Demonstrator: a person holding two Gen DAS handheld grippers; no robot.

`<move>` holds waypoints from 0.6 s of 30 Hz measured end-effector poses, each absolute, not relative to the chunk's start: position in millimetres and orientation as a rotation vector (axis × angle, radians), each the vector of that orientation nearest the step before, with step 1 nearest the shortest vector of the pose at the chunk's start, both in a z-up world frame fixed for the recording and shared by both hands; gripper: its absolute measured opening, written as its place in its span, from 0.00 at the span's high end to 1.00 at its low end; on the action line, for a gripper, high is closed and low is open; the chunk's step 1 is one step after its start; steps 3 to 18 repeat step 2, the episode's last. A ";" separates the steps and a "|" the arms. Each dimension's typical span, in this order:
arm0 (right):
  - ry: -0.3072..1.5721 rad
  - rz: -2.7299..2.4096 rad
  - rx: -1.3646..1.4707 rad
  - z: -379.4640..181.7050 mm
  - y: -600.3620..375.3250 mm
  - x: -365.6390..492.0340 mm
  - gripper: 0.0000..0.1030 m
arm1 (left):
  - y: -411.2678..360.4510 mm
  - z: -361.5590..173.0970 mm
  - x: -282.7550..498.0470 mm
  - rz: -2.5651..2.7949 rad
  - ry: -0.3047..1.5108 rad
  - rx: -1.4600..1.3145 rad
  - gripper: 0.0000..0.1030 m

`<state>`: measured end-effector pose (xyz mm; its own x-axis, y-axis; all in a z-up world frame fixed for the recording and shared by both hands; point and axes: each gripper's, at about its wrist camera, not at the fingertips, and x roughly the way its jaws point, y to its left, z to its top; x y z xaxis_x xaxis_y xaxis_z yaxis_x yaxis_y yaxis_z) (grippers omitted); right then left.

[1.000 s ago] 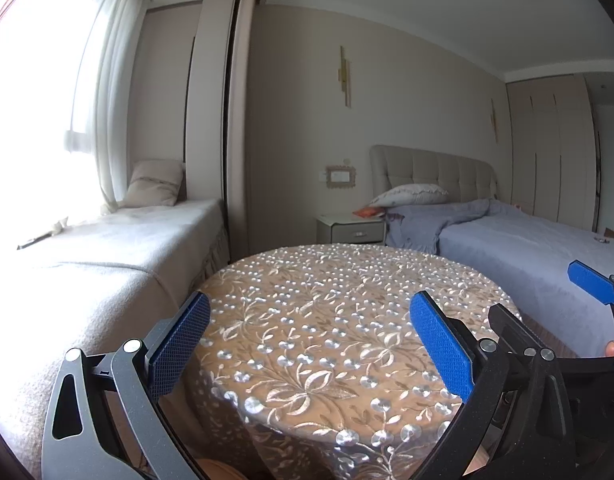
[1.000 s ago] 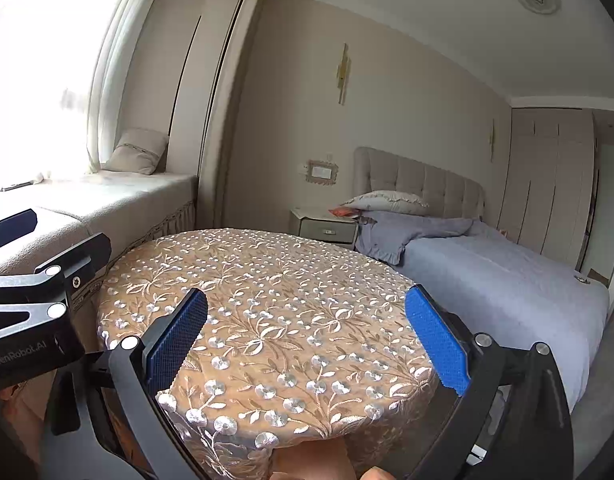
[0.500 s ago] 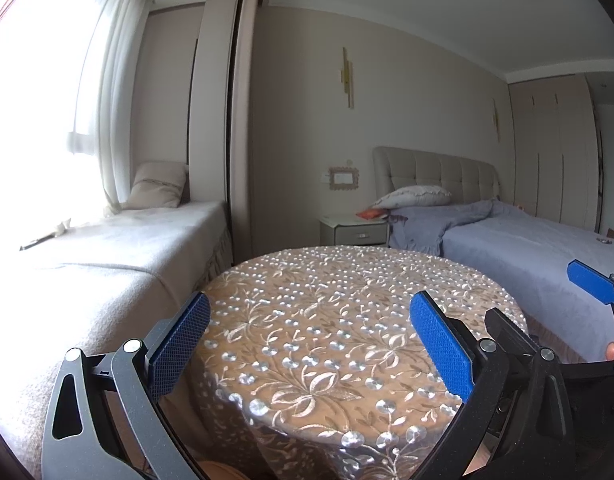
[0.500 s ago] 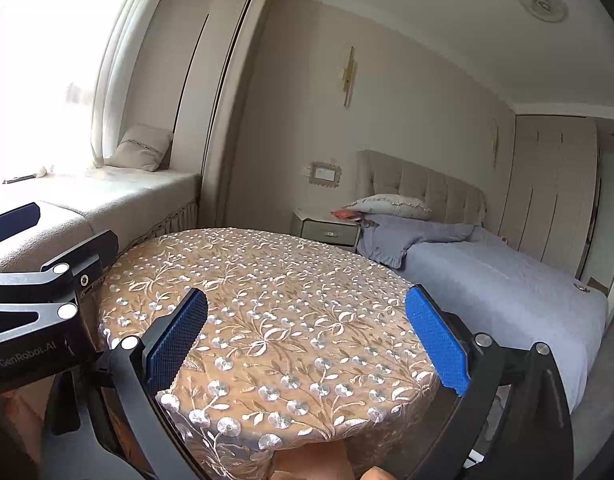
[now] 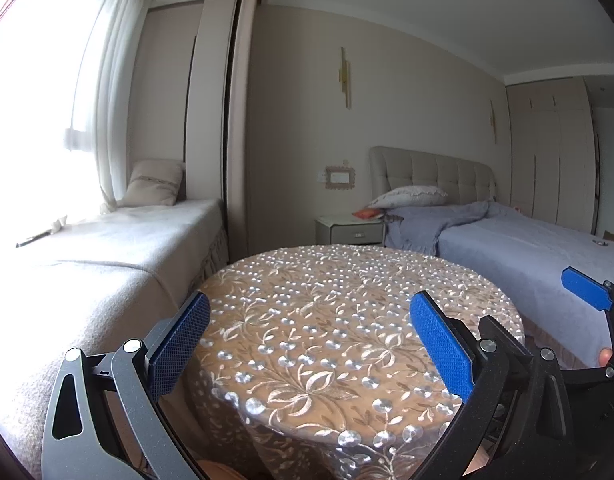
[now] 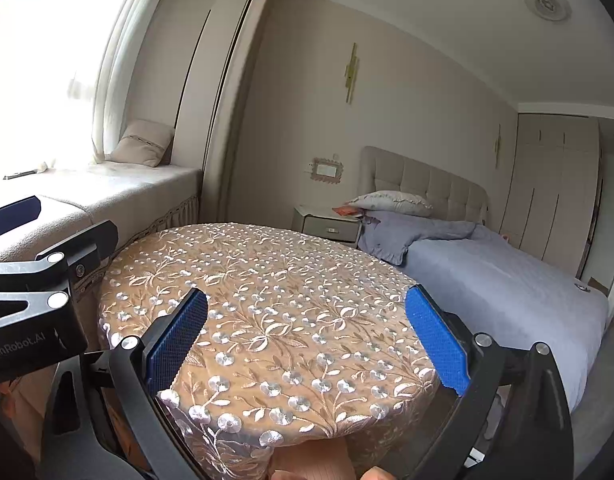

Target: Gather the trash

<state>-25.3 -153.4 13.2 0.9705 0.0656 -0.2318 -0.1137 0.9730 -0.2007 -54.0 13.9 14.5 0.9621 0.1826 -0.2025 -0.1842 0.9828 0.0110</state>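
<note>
A round table [image 5: 347, 320] [image 6: 267, 288] under a beige embroidered cloth fills the foreground, and I see no trash on its top. My left gripper [image 5: 309, 344] stands open above the table's near edge, nothing between its blue pads [image 5: 439, 344]. Over the same near edge my right gripper [image 6: 307, 332] is open too, and holds nothing. The right gripper's blue tip [image 5: 587, 294] shows at the right edge of the left wrist view. The left gripper's black body [image 6: 39, 292] shows at the left of the right wrist view.
A cushioned window seat [image 5: 107, 256] with a pillow [image 5: 155, 182] runs along the left. A nightstand [image 5: 347, 230] carrying a small orange thing [image 5: 367, 213] stands behind the table. A bed [image 5: 527, 248] with a grey-blue cover and a wardrobe [image 5: 551, 152] lie to the right.
Both views have tilted up and pulled back slightly, so the table sits a little lower in the frames. Both grippers stay open.
</note>
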 end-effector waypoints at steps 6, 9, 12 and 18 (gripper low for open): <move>0.229 0.088 -0.214 12.5 -153.6 -25.1 0.04 | 13.5 14.1 -54.1 0.190 0.206 -0.007 0.05; 0.229 0.088 -0.214 12.5 -153.6 -25.1 0.04 | 13.5 14.1 -54.1 0.190 0.206 -0.007 0.05; 0.229 0.088 -0.214 12.5 -153.6 -25.1 0.04 | 13.5 14.1 -54.1 0.190 0.206 -0.007 0.05; 0.229 0.088 -0.214 12.5 -153.6 -25.1 0.04 | 13.5 14.1 -54.1 0.190 0.206 -0.007 0.05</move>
